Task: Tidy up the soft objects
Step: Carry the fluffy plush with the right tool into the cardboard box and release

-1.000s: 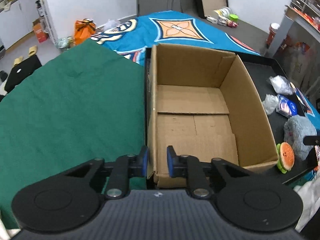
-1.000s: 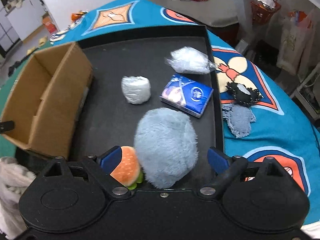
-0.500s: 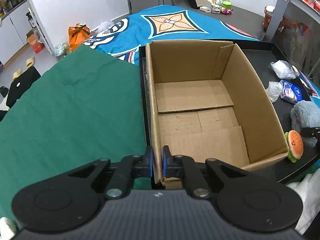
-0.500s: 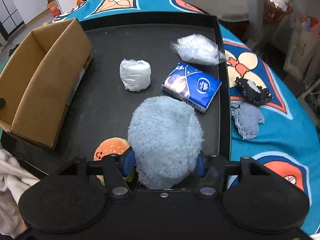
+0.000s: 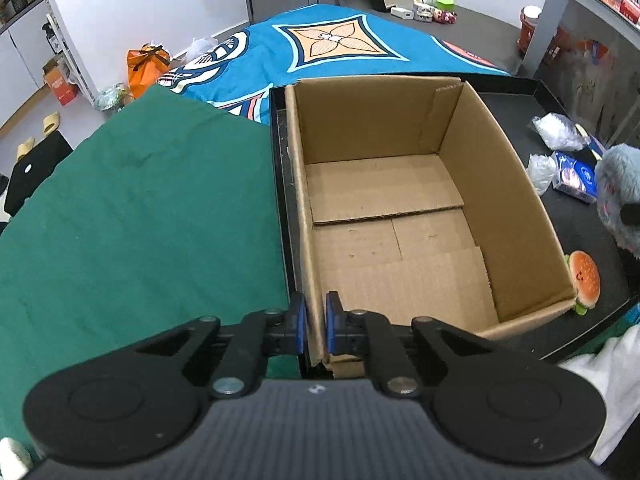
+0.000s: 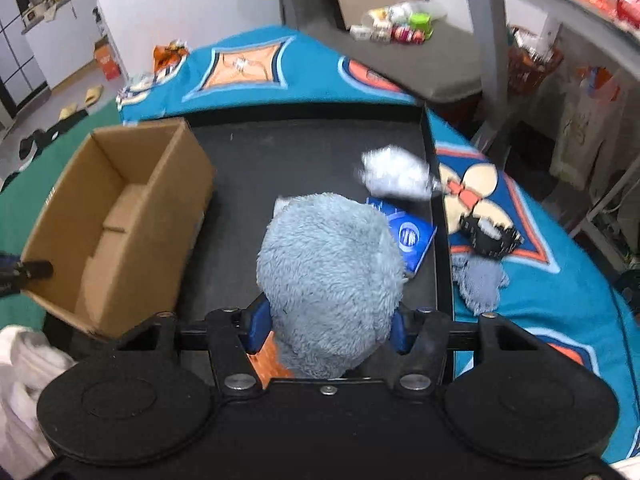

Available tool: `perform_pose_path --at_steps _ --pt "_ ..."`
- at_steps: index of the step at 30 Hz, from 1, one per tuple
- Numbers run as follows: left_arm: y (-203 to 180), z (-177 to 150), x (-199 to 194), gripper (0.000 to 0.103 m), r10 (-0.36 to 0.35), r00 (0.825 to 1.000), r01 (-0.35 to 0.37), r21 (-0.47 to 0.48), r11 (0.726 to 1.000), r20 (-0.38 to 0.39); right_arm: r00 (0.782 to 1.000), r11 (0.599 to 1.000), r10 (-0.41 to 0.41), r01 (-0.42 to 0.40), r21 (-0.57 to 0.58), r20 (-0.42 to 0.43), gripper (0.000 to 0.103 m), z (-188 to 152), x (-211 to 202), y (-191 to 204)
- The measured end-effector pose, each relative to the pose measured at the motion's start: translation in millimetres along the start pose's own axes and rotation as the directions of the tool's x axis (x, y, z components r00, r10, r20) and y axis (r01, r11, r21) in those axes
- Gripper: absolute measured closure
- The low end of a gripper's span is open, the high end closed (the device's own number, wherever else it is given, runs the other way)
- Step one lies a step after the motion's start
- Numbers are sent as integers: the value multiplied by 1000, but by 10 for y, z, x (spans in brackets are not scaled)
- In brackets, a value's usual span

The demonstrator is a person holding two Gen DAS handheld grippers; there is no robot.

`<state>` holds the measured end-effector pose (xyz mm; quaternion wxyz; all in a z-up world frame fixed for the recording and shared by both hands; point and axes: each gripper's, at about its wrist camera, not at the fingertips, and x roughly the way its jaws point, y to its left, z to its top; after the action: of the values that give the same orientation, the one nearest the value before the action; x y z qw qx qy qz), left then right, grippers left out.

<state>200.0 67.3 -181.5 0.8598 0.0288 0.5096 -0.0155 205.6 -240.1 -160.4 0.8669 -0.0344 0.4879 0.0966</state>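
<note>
Firmly, right gripper (image 6: 326, 330) around blue plush (image 6: 330, 276)

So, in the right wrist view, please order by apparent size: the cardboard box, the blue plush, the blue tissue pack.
1. cardboard box
2. blue plush, held close to the camera, so its look may be enlarged
3. blue tissue pack, partly hidden behind the plush, so its full size is unsure

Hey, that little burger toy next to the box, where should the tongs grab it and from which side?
Across the buns of the burger toy, coming from above on its open side away from the box. It stands on edge against the box's outer wall on the black tray, so that side is blocked; its rounded soft body should squeeze easily.
</note>
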Motion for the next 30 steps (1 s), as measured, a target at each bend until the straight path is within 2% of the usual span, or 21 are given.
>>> perform_pose_path --at_steps 4,13,20,30 --pt "64 -14 15 94 -20 1000 20 -50 999 0 999 1000 3 -3 4 42 48 80 -108 120" --pt "27 -95 -24 93 -25 999 26 -16 1000 36 994 999 26 -22 -35 105 48 187 -239 492" --pt "-40 -114 -31 93 -14 998 11 55 998 58 989 997 53 -46 -58 137 48 291 -272 802" --pt "-10 -105 -19 89 -106 994 103 59 993 36 985 992 106 -95 -88 133 48 391 -94 1142"
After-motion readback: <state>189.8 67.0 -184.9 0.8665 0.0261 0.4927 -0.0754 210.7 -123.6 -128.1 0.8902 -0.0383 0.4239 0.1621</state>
